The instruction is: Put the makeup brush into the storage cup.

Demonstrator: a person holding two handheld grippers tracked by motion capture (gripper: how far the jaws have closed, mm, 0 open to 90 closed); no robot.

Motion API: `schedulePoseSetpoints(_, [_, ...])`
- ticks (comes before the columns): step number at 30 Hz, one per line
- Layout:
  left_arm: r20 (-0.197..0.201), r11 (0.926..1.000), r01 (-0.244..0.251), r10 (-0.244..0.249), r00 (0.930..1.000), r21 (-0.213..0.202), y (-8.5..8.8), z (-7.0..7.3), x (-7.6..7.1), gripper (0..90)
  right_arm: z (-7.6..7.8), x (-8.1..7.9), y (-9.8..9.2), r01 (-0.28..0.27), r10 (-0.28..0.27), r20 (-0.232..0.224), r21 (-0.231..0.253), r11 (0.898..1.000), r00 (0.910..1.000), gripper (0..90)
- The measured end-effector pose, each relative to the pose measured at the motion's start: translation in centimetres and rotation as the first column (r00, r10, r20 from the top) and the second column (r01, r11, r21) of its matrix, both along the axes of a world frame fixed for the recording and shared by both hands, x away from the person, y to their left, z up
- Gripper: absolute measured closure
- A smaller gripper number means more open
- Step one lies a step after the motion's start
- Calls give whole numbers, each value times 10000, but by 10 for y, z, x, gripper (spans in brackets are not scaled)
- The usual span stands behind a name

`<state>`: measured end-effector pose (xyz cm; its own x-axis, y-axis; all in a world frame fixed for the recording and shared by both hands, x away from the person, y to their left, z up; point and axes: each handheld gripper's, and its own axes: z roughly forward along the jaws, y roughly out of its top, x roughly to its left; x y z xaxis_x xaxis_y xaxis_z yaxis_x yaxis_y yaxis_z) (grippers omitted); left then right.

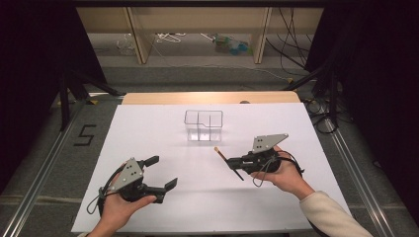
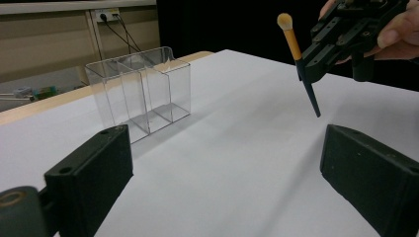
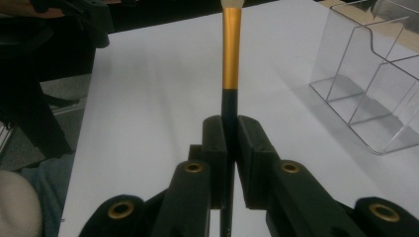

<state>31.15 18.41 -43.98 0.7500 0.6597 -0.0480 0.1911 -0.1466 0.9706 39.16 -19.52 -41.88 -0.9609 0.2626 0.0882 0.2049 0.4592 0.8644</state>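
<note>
Nearest to us, our left hand-held gripper rests low over the white worktop. Its jaws stand wide apart and nothing is between them. It is only waiting.

A little farther on, and to the right, our right hand-held gripper is clamped tight on a brush. In the right gripper view the two jaws squeeze the dark handle. The gold part and the pale tip poke out past them. In the left gripper view the brush hangs in the air, tilted, with its soft tip up and its pointed dark end down. It does not touch the worktop.

Farther back, near the middle of the worktop, stands a clear box. It is open on top and thin walls split it into small parts. All the parts look empty. The brush is near the box but not over it yet.

We think we are at the carrying step: the brush is picked up and on its way to the box. Next we need to bring it above one open part, stand it straighter with the pointed end down, lower it in, and only then let go. The walls are thin and see-through, so we must aim with care and not bump the box.
</note>
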Motion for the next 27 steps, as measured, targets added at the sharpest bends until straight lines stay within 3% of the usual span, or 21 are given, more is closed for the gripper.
schedulePoseSetpoints(8, [-141,9996,225,-228,9996,-181,-9,-1,2,69,1,-10,0,68,-68,-7,491,9988,10000,832])
schedulePoseSetpoints(10, [-47,9994,337,-337,9994,-33,-10,-1,3,70,1,-11,0,105,-106,6,566,9983,9999,831])
schedulePoseSetpoints(13, [-244,9995,262,-266,9993,-170,-13,-1,3,72,2,-14,-1,120,-117,-55,551,9984,9999,831])
schedulePoseSetpoints(27, [-78,9963,667,-672,9977,-532,-30,0,8,120,1,-19,2,263,-251,-142,977,9949,9996,831])
